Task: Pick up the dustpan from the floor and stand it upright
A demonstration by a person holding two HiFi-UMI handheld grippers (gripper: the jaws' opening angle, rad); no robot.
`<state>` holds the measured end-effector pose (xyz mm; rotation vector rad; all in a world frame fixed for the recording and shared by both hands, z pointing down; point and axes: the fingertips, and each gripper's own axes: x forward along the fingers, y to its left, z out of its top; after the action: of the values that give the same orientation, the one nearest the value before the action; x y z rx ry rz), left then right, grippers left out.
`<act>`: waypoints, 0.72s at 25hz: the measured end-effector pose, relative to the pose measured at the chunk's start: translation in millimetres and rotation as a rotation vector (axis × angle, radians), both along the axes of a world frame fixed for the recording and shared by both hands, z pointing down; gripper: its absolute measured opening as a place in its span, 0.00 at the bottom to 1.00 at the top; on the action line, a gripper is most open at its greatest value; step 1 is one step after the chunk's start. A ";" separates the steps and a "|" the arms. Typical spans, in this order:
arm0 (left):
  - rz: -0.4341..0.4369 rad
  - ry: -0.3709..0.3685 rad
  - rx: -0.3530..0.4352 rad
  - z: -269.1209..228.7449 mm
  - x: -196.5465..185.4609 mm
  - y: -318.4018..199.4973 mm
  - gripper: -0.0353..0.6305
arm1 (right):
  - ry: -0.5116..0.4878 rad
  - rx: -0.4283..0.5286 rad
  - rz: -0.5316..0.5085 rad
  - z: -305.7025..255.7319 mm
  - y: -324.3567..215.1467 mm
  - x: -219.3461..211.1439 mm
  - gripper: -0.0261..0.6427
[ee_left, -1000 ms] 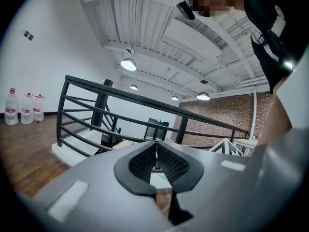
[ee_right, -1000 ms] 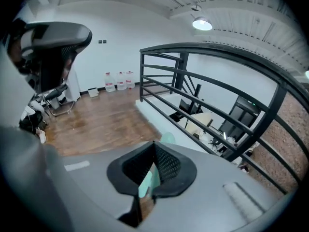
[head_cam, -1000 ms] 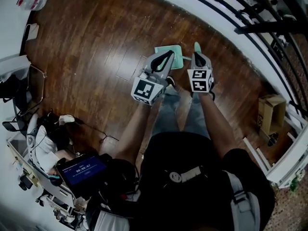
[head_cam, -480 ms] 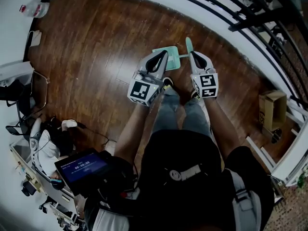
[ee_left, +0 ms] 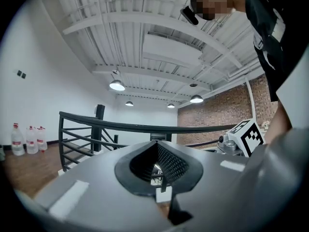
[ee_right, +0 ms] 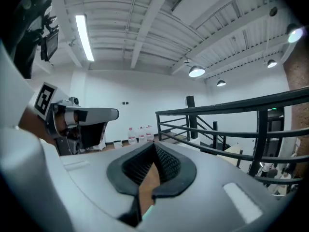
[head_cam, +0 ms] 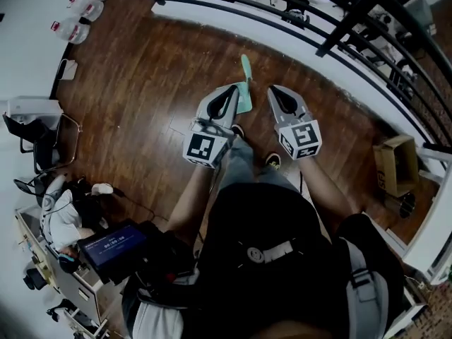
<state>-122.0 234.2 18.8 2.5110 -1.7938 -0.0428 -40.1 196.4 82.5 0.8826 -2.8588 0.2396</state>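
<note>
Your mint-green plastic dustpan [head_cam: 245, 83] shows at twelve o'clock against the dark brown, streaky-grained wooden plank floor [head_cam: 141, 83]. Your pale grey left gripper [head_cam: 236, 90] and right gripper [head_cam: 273, 92] carry black-and-white square-patterned cubes [head_cam: 201, 149] and black cross-hatched pads [ee_right: 164, 164]. At three o'clock sits what looks like a tan cardboard box [head_cam: 395, 162].

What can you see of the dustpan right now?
The dustpan is pale teal, plastic-looking, seen nearly edge-on in the head view: slim handle on top, wider pan below. It looks upright on the wood floor, beside the left gripper, which hides part of it. Neither that nor the right gripper has it in its tongs.
</note>
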 end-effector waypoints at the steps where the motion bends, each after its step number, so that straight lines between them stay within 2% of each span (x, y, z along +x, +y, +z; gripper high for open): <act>1: -0.010 0.003 0.001 -4.7 5.0 4.7 0.08 | -0.015 0.001 -0.013 -5.9 4.8 2.9 0.04; 5: -0.013 0.001 -0.002 -12.6 18.3 16.7 0.08 | -0.064 0.005 -0.063 -24.2 18.7 2.7 0.04; 9: -0.003 -0.066 -0.010 -24.9 52.0 44.7 0.08 | -0.108 0.036 -0.113 -49.2 50.1 25.6 0.04; 11: 0.012 -0.072 -0.015 -23.6 58.8 39.6 0.08 | -0.116 0.057 -0.102 -55.0 46.7 31.1 0.04; 14: 0.048 -0.037 0.016 -18.0 53.2 17.8 0.08 | -0.130 0.056 -0.066 -53.3 27.6 20.1 0.04; 18: 0.021 -0.023 0.021 -14.7 27.5 11.4 0.08 | -0.123 0.048 -0.112 -44.3 21.8 -12.4 0.04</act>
<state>-94.4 245.5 4.1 2.5546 -1.7844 -0.0319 -52.4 218.2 38.2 0.7370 -3.0282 0.2206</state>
